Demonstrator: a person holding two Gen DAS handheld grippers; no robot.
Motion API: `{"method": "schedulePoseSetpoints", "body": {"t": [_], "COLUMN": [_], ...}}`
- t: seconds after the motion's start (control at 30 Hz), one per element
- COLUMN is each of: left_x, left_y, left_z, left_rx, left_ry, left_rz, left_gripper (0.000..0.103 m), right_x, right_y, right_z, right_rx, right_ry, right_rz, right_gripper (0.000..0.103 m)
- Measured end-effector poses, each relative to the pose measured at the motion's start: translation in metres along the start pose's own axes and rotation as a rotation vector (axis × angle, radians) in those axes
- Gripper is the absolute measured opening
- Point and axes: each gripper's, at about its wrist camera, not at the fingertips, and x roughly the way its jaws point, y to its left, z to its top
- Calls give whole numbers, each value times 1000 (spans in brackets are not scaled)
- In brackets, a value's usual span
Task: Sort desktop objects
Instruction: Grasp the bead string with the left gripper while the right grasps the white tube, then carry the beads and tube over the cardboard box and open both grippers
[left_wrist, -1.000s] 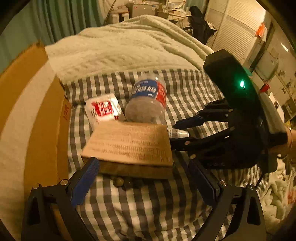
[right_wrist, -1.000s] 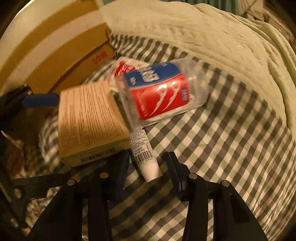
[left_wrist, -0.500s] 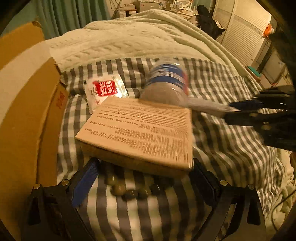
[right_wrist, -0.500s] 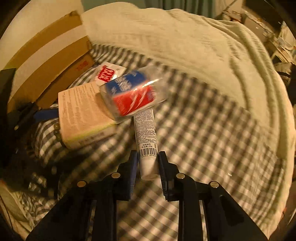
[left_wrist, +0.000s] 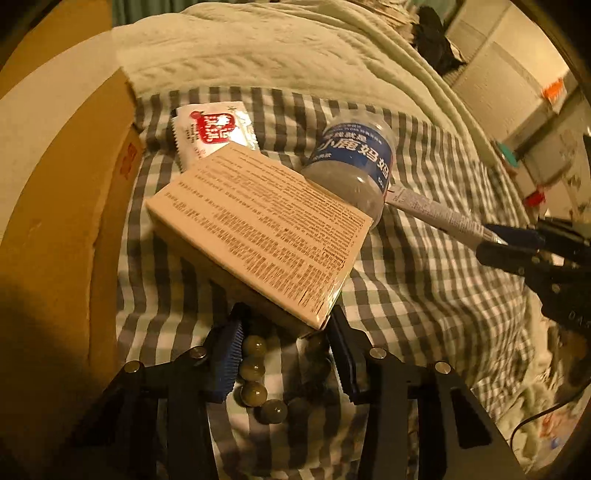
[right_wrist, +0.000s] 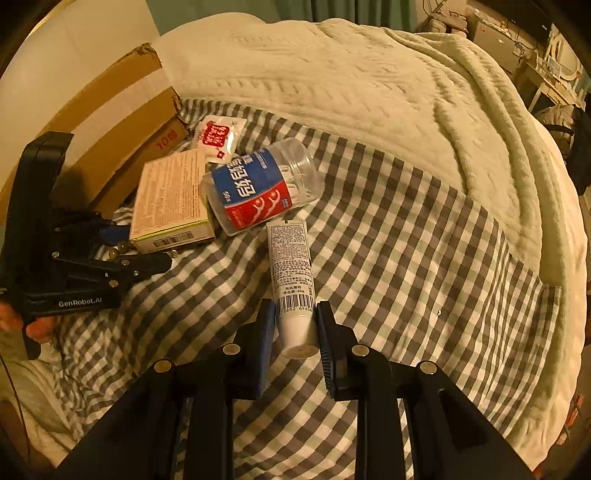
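At the bottom centre of the right wrist view, the right gripper (right_wrist: 295, 332) is clamping its two pads on the capped end of a small white tube (right_wrist: 293, 273), probably because that stiff end is giving a firmer hold than the soft, flattened body; the tube's crimped far end is lying just beside, perhaps touching, a clear plastic jar (right_wrist: 262, 188) with a blue and red label, which is resting on its side near the middle of the frame. In the left wrist view the left gripper (left_wrist: 284, 354) is closing on the near corner of a flat cardboard carton (left_wrist: 258, 229), its jaws drawn in against it, though whether the pads are gripping it firmly I cannot tell; the carton is sitting tilted, its far edge leaning against the jar. A string of round, glossy beads (left_wrist: 255, 387) is lying under that corner between the fingers. A crinkly white and red sachet (left_wrist: 214, 129) is lying at upper left, partly under the carton. Everything is resting on a soft checked cloth (right_wrist: 406, 258), with a large open cardboard box (left_wrist: 55, 184) filling the left edge, likely the sorting destination.
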Motion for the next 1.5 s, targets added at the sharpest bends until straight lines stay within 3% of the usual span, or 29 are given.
{"method": "schedulePoseSetpoints", "body": {"t": [0.13, 0.3, 0.6, 0.83, 1.03, 1.13, 1.27, 1.5], "left_x": [-9, -19, -52, -101, -152, -178, -207, -235], "left_y": [-6, -10, -26, -35, -32, -18, 19, 91], "left_z": [-9, -24, -62, -57, -44, -33, -21, -24], "left_rx": [8, -8, 18, 29, 78, 69, -14, -147], "left_ry": [-12, 15, -16, -147, -291, -365, -427, -473], "left_rz": [32, -10, -59, -78, -27, -12, -4, 117], "left_gripper": [25, 11, 11, 11, 11, 11, 11, 11], "right_x": [-9, -19, -45, -81, -114, -132, -158, -192], "right_y": [4, 9, 29, 63, 94, 118, 147, 202], "right_z": [-1, -5, -15, -9, 5, 18, 39, 85], "right_rx": [-10, -15, -41, -116, -166, -221, -271, -366], "right_ry": [-14, -26, -67, -151, -241, -301, -384, -512], "right_rz": [13, 26, 57, 73, 105, 107, 147, 264], "right_gripper": [22, 22, 22, 22, 21, 21, 21, 21]}}
